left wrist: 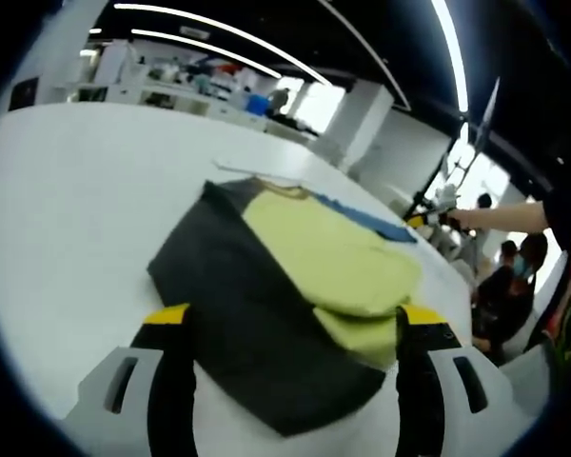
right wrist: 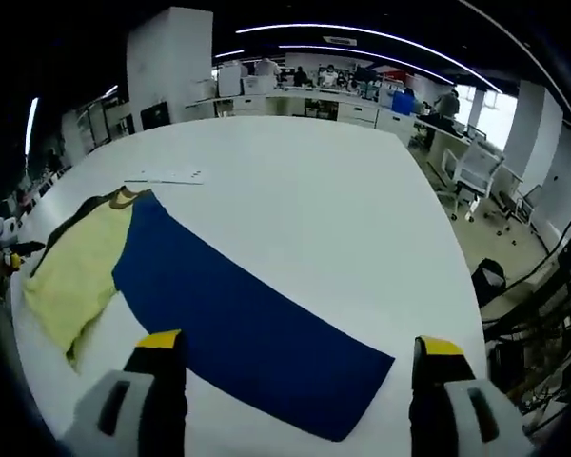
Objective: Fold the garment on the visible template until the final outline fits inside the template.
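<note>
left gripper view: pale yellow cloth garment [left wrist: 333, 262] lay folded at frame centre on a dark grey template sheet [left wrist: 243, 324], left gripper [left wrist: 295, 367] jaws released | right gripper view: garment [right wrist: 76, 271] at left edge beside a long blue cloth [right wrist: 238, 324] on the white table [right wrist: 295, 181], right gripper [right wrist: 300, 386] jaws released, empty

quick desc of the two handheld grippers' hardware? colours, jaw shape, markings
Both look the same build. The left gripper has two black jaws with yellow tips, each rising from a light grey housing with a dark oval slot. The right gripper matches: black jaws, yellow tips, grey slotted housings. No cables, lettering or sleeves can be made out on either.
</note>
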The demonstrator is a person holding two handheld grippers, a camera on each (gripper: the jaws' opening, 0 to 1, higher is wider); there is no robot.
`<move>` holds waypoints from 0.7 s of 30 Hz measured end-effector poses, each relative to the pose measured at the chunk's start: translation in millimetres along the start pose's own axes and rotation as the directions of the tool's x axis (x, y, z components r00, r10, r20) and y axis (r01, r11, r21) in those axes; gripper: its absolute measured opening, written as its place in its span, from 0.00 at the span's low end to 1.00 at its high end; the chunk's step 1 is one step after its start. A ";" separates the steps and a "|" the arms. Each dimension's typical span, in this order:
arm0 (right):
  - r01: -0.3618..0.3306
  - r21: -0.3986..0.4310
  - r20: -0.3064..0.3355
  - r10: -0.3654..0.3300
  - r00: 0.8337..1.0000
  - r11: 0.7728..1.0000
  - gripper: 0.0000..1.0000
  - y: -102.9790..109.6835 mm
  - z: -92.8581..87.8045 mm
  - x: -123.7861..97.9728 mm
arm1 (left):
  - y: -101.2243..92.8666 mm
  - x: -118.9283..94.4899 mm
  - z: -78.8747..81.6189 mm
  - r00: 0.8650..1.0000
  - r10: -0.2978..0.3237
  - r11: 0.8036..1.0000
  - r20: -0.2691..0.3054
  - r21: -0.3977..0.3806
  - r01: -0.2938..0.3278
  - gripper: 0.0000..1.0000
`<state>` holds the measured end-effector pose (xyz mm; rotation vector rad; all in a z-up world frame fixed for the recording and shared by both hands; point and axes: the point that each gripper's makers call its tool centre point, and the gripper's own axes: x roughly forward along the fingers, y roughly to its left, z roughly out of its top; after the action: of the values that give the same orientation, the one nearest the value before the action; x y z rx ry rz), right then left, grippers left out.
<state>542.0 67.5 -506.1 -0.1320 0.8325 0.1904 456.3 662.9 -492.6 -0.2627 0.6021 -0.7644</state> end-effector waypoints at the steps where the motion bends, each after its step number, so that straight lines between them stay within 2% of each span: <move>1: 0.001 0.002 0.003 -0.001 1.000 1.000 1.00 0.8 -0.3 -0.9 | 0.0 -0.2 0.3 1.000 0.000 1.000 0.000 0.001 0.000 0.83; 8: -0.014 -0.006 0.020 0.014 1.000 1.000 0.99 25.4 2.7 -17.4 | 0.2 -1.3 3.9 1.000 0.005 1.000 0.008 0.004 -0.005 0.83; 12: -0.060 -0.055 0.065 0.064 0.996 0.997 0.99 55.6 13.6 -27.6 | -1.9 -0.5 1.8 1.000 0.006 1.000 0.000 0.015 -0.006 0.83; 14: -0.099 -0.052 0.100 0.104 0.990 0.994 0.98 72.0 20.5 -31.8 | -3.1 0.1 0.7 1.000 0.004 1.000 -0.002 0.013 -0.004 0.83; 15: -0.107 -0.053 0.093 0.111 0.989 0.993 0.98 76.5 20.4 -33.3 | -3.8 0.2 0.8 1.000 0.003 1.000 0.001 0.008 -0.003 0.83; 17: -0.147 -0.096 0.128 0.158 0.979 0.985 0.98 95.1 28.1 -37.3 | -5.1 0.2 0.7 1.000 0.002 1.000 0.002 0.007 -0.002 0.83; 21: -0.212 -0.140 0.147 0.232 0.962 0.967 0.96 133.3 35.9 -47.7 | -8.2 -2.7 1.0 1.000 0.003 1.000 -0.002 0.023 -0.002 0.83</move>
<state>507.3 198.8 -452.2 -0.1364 0.6719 0.4591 450.8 659.1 -487.1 -0.2403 0.5951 -0.7688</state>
